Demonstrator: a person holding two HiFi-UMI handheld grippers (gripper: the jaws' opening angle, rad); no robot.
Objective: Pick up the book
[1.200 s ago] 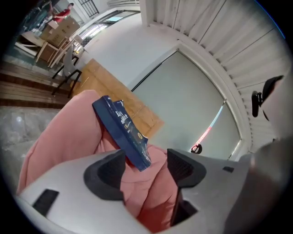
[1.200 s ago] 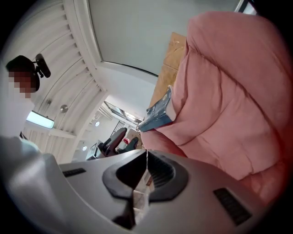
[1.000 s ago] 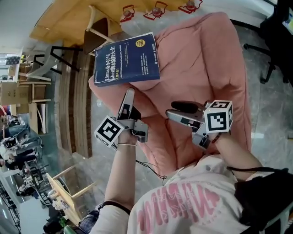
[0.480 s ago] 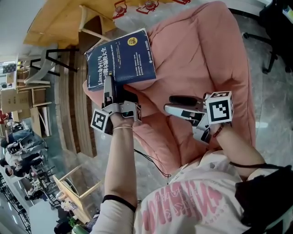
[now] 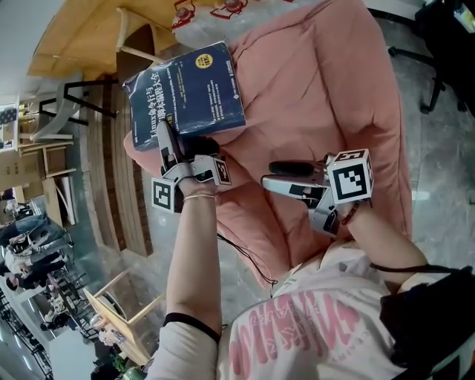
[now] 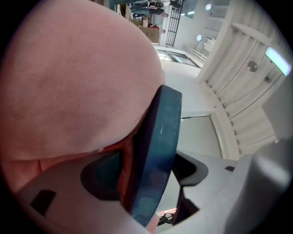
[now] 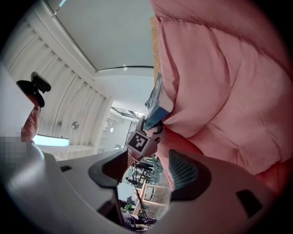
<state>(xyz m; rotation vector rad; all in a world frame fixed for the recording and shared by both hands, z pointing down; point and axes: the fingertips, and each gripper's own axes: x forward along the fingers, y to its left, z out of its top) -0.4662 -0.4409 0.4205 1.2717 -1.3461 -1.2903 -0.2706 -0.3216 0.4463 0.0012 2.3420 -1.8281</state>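
A dark blue book [image 5: 189, 89] lies on the upper left slope of a pink beanbag [image 5: 312, 89]. My left gripper [image 5: 174, 137] stands open at the book's near left edge, one finger [image 5: 163, 137] above the cover. In the left gripper view the book [image 6: 160, 151] runs edge-on between the jaws, with a gap to the right pad [image 6: 190, 170] and pink fabric [image 6: 78, 82] by the left one. My right gripper [image 5: 269, 174] hovers open over the beanbag's middle with nothing between its fingers. Its own view shows the book [image 7: 155, 107] and the left gripper far ahead.
A wooden table [image 5: 89, 30] and red items [image 5: 230, 9] lie beyond the beanbag. Wooden chairs [image 5: 111, 297] stand on the grey floor at the lower left. A black office chair [image 5: 445, 44] is at the upper right.
My left gripper has moved up to the book's near edge and rolled, so its jaws now straddle that edge. The right gripper has stayed in place with its jaws a little wider.
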